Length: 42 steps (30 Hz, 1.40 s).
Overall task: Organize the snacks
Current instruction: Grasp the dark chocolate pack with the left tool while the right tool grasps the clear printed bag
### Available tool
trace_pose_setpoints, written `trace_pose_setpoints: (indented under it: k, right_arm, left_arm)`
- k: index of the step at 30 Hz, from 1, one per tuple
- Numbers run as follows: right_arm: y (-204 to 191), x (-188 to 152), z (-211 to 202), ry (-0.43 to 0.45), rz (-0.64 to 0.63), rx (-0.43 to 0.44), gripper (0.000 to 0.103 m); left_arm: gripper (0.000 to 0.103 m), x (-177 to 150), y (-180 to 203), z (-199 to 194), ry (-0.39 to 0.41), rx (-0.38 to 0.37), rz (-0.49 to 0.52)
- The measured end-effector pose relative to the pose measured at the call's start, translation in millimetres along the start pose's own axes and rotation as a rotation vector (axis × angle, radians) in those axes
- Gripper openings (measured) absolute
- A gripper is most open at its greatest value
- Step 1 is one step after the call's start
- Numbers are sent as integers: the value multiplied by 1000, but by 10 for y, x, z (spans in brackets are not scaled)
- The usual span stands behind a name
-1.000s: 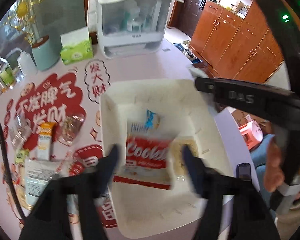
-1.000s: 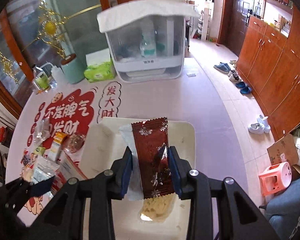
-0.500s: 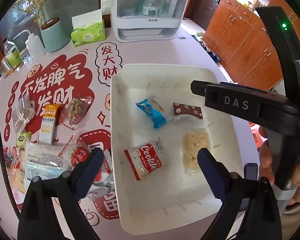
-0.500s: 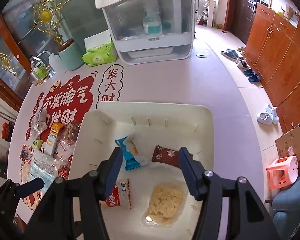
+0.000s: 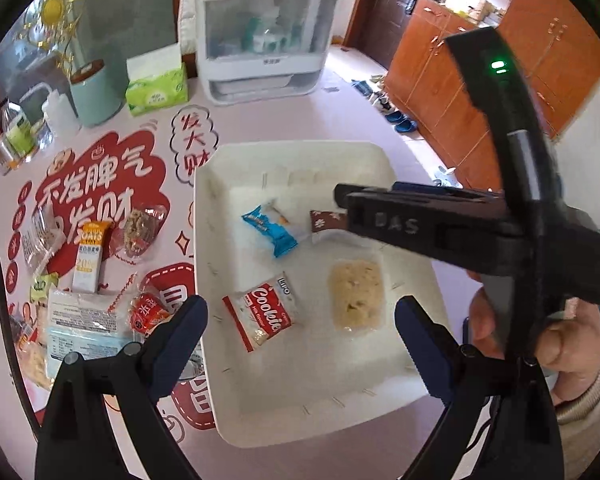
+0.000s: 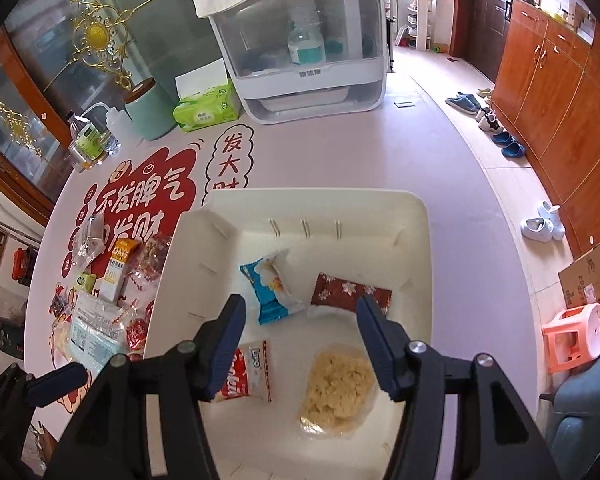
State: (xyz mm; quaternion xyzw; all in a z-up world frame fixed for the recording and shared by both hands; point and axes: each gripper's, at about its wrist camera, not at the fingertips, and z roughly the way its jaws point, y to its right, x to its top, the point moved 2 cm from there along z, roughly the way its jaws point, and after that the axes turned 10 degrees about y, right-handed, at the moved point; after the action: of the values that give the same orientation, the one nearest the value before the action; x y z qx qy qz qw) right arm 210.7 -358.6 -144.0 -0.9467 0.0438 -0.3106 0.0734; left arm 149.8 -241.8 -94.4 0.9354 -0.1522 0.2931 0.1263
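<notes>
A white tray (image 5: 204, 200) (image 6: 420, 240) holds a blue packet (image 5: 272, 228) (image 6: 272, 288), a brown snowflake packet (image 5: 326, 220) (image 6: 348, 292), a red-and-white cookie packet (image 5: 266, 312) (image 6: 252, 372) and a clear bag of pale crumbly snack (image 5: 356, 296) (image 6: 336, 388). My left gripper (image 5: 300, 320) hangs wide open above the tray's near half, holding nothing. My right gripper (image 6: 300, 312) is open over the tray's middle, and nothing is between its pads. Its black body crosses the left wrist view and hides part of the brown packet.
Loose snacks lie left of the tray: an oats bar (image 5: 88, 256), a clear nut packet (image 5: 138, 230), a small red packet (image 5: 148, 312), a white-and-blue bag (image 5: 84, 328). A white cabinet (image 5: 260, 40), green tissue pack (image 5: 156, 88) and teal canister (image 5: 92, 92) stand behind.
The right gripper let go of the brown packet, which now lies in the tray. The cookie packet dropped from between the left fingers, which spread wider and pulled back.
</notes>
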Motion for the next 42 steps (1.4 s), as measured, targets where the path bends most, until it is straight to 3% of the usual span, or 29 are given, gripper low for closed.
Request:
trace_pose_setpoints:
  k: [10, 14, 17, 22, 27, 32, 36, 39, 42]
  right_arm:
    - [-254, -158, -364, 29, -37, 25, 58]
    - [-512, -143, -519, 53, -73, 43, 58]
    - [-752, -107, -611, 71, -97, 68, 58]
    - [-1254, -4, -710, 100, -138, 94, 58]
    - [-1884, 170, -792, 128, -165, 129, 59]
    - [-2564, 342, -732, 142, -198, 165, 66]
    - [-3039, 421, -508, 141, -225, 175, 71]
    - [-3296, 434, -240, 121, -229, 166, 74]
    - [-3492, 416, 109, 80, -220, 140, 75]
  left_arm:
    - [94, -96, 73, -564, 98, 13, 75]
    - [94, -109, -64, -861, 152, 26, 105]
    - [94, -111, -319, -1066, 152, 17, 72]
    - [94, -128, -963, -1408, 137, 28, -8]
    - [95, -118, -1824, -1887, 189, 139, -31]
    - [102, -77, -2690, -2166, 269, 245, -39]
    - [102, -115, -3484, -2068, 277, 375, -63]
    - [102, -222, -4027, -1824, 239, 438, -121]
    - [102, -405, -4538, -1464, 171, 485, -243]
